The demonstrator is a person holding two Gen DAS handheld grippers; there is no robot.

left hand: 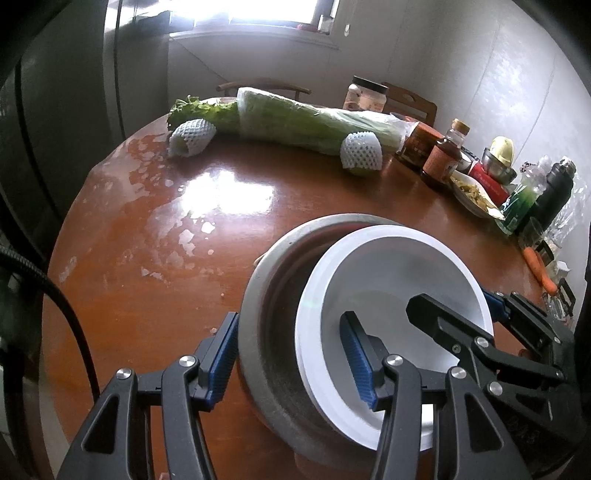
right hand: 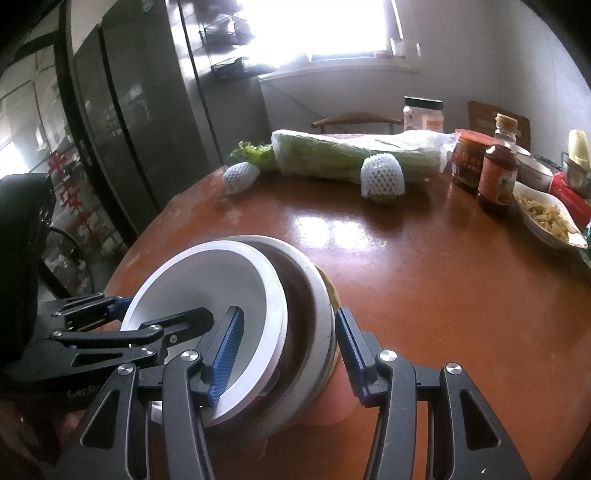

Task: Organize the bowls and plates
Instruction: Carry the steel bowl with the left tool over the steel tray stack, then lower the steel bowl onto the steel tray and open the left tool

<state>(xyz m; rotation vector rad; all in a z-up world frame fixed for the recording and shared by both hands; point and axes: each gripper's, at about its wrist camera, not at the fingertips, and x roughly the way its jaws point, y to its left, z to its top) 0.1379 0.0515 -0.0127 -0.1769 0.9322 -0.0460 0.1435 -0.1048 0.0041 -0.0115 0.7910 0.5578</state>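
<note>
Nearest us in the left wrist view, our left gripper (left hand: 295,362) has its fingers (left hand: 360,363) clamped across the stacked rims: the outer blue pad sits against the outside wall of the grey metal bowl (left hand: 258,295), the inner pad lies inside the white bowl (left hand: 388,266). The white bowl nests in the metal one, tilted and pushed toward its 3 o'clock side. The stack is at the near edge of the round brown bench (left hand: 166,266).

From the right wrist view, our right gripper (right hand: 288,354) grips the opposite side of the same stack, one finger pad (right hand: 226,356) inside the white bowl (right hand: 207,273), the other on the outer wall of the metal bowl (right hand: 314,291). At 9 o'clock the left gripper (right hand: 122,314) shows on the far rim.

Beyond, toward 12 o'clock, a long wrapped cabbage (left hand: 295,118) lies across the bench with two foam-netted fruits (left hand: 192,136) just beside it. At 2 o'clock stand a sauce bottle (left hand: 443,158), a jar (left hand: 365,94), a dish of noodles (left hand: 472,192), a dark flask (left hand: 554,192) and a carrot (left hand: 539,267). Farthest off, a chair (left hand: 264,86) and a bright window (left hand: 258,14)
</note>
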